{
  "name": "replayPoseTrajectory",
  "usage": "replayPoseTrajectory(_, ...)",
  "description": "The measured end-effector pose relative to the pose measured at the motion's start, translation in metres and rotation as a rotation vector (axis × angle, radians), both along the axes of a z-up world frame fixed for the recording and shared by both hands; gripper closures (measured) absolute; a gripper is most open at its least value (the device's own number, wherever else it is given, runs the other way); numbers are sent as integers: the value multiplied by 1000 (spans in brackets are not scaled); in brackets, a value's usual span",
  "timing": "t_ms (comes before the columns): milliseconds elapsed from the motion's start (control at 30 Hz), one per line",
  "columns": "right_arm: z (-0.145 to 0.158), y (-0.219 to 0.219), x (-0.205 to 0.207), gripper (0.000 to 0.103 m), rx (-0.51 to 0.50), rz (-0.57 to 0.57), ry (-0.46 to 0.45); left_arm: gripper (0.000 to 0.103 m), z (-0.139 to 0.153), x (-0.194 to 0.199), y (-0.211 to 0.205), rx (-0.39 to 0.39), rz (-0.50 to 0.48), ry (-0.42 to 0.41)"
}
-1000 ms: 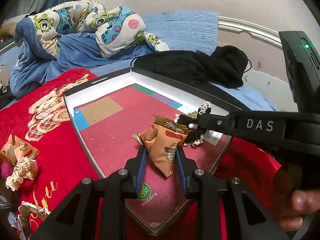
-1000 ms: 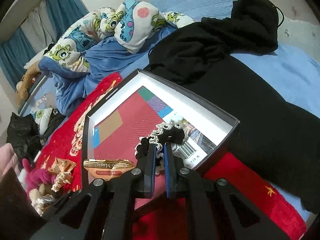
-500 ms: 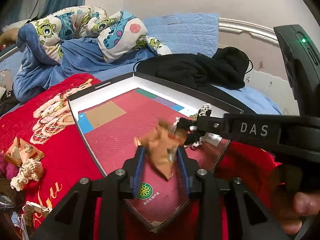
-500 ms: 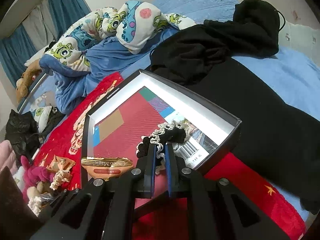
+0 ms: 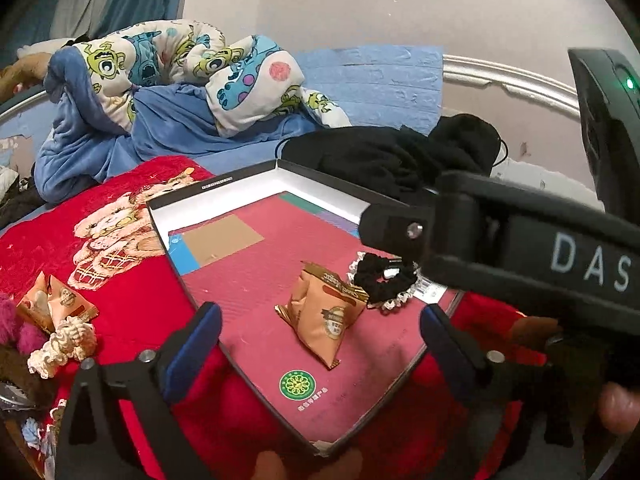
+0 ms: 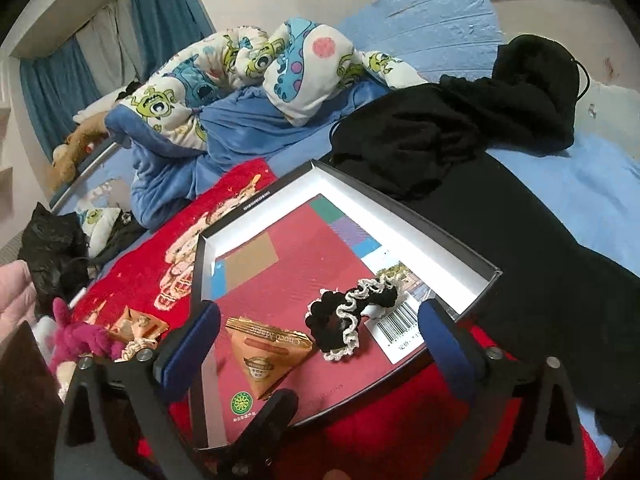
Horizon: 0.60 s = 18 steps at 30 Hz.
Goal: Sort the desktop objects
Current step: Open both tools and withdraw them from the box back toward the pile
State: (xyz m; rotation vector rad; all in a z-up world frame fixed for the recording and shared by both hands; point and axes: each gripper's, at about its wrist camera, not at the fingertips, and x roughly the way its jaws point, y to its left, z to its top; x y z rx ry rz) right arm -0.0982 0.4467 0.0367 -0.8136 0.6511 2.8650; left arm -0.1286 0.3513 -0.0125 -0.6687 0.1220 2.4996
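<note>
The orange-brown triangular foil snack packet point(image 5: 326, 314) lies flat in the shallow black-rimmed box lid with white inner walls & a red printed floor point(image 5: 240, 188), near its front half. Its long axis runs from the gold crimped seal, at the far end, to a narrow tip pointing toward the near edge of the lid & the green round logo. In the right wrist view the same packet point(image 6: 266, 354) shows the seal on top w/ printed lettering, tip down-left toward the camera.

Just beside it, to the right & a bit farther back, sits the black fabric scrunchie w/ cream lace trim point(image 6: 350, 318), curled in a loop, stretched out toward the barcode label; scrunchie & packet look nearly touching, can't tell if they do.

The left gripper point(image 5: 320, 340) has its jaws opening, spread wide either side of the packet, pads clear of it – released. The right gripper point(image 6: 320, 332) is likewise opening wide, straddling packet & scrunchie, gripping nothing.

The lid rests on a red embroidered blanket point(image 5: 120, 248) on the bed. Left of the lid on the blanket: another orange snack packet point(image 5: 56, 302) & a cream scrunchie point(image 5: 64, 344). Behind: black clothing point(image 6: 460, 128) & a cartoon-print blue quilt point(image 5: 180, 76).
</note>
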Motion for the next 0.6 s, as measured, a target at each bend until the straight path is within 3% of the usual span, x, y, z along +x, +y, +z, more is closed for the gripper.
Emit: replayPoseTrajectory(600,2,3,8,0,-50,-71,-2,0,8,5,-7,28,-5,-9)
